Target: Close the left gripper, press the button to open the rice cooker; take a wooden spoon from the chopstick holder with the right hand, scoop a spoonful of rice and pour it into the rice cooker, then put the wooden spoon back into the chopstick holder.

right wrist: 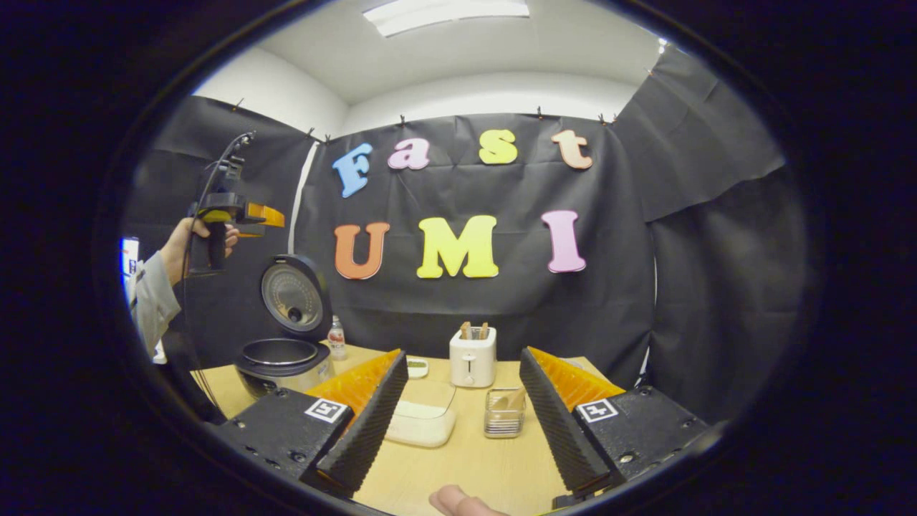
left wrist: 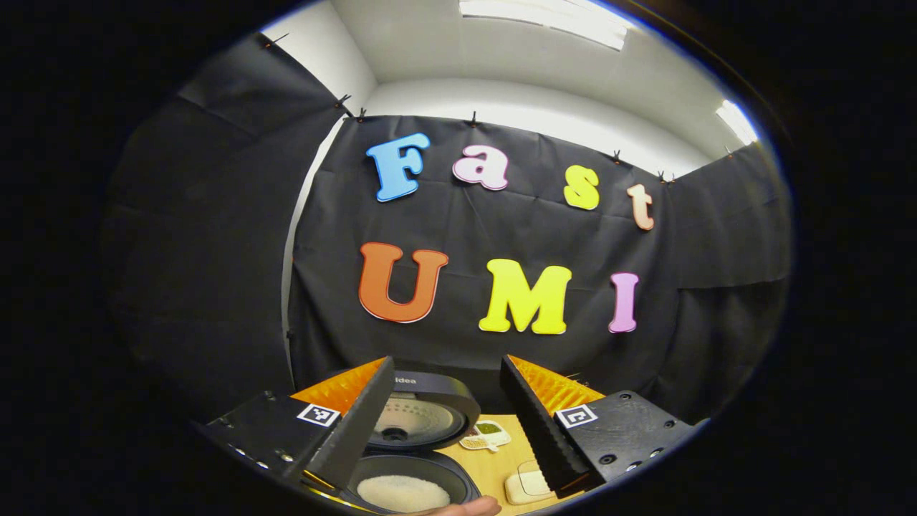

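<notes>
The rice cooker [right wrist: 285,342] stands at the far left of the table [right wrist: 458,459] with its lid swung up and the pot exposed — so the button press looks done, and the step in hand is, by my reading, fetching the wooden spoon. The left gripper [left wrist: 445,423] hovers above the open cooker with its jaws apart; white rice shows in the pot below. The right gripper [right wrist: 458,419] is also spread wide, holding nothing, aimed across the table at the chopstick holder [right wrist: 504,413], a clear mesh box just beyond its fingers with the wooden spoon [right wrist: 510,403] faintly visible inside. A white rice container [right wrist: 423,419] lies near left of the holder, a toaster [right wrist: 473,356] farther back. To do this well, bring the right gripper down over the spoon's handle, centre it between the jaws, and close firmly before lifting straight up — a skewed pull could tip the light holder.
</notes>
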Tool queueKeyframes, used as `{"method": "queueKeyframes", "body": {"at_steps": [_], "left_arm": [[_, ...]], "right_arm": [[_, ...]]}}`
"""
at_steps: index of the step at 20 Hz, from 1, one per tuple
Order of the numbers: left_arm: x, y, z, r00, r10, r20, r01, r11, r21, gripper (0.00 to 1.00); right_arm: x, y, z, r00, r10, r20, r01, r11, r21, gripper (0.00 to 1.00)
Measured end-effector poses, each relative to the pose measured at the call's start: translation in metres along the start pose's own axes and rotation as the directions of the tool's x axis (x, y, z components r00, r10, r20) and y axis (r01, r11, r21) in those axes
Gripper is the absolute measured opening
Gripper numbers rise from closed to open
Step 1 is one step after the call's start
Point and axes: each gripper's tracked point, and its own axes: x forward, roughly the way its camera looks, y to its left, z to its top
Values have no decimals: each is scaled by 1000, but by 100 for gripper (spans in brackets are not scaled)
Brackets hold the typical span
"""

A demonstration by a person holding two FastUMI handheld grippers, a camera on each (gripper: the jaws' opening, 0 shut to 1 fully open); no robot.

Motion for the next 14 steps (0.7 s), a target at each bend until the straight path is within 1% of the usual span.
{"method": "queueKeyframes", "body": {"at_steps": [1,2,5,6,7,8,9,10,11,12,13,14], "left_arm": [[15,3,-6,1000,8,-8,-8,1000,14,94],[30,7,-9,1000,20,-9,-19,999,37,94],[68,25,-20,997,82,-3,-81,991,105,94],[79,33,-24,995,104,-4,-103,988,111,83],[88,37,-30,993,111,-26,-108,989,104,94],[95,39,-37,992,115,-42,-111,989,95,94],[101,41,-44,990,125,-58,-119,989,93,94],[104,47,-45,987,151,-54,-145,983,111,94],[106,50,-45,985,167,-51,-159,978,132,96],[105,56,-46,978,202,-59,-191,970,150,96],[103,58,-50,971,222,-87,-206,965,162,100],[99,60,-50,969,226,-98,-210,965,157,97]], "right_arm": [[4,2,-4,1000,9,-3,-9,1000,-1,100],[9,1,-9,1000,14,-13,-14,1000,5,98],[23,-1,-21,999,32,-27,-31,999,22,98],[27,-3,-26,999,30,-33,-29,999,19,100],[32,-8,-31,999,21,-42,-20,1000,14,98],[35,-12,-33,999,11,-45,-10,1000,15,100],[36,-14,-35,999,5,-46,-4,1000,23,100],[37,-13,-35,999,4,-46,-3,999,36,100],[38,-13,-36,999,2,-47,0,999,47,100],[39,-13,-36,999,-3,-49,5,999,53,100],[37,-14,-38,998,-6,-55,9,999,53,100],[34,-13,-37,998,-8,-58,11,999,49,100]]}}
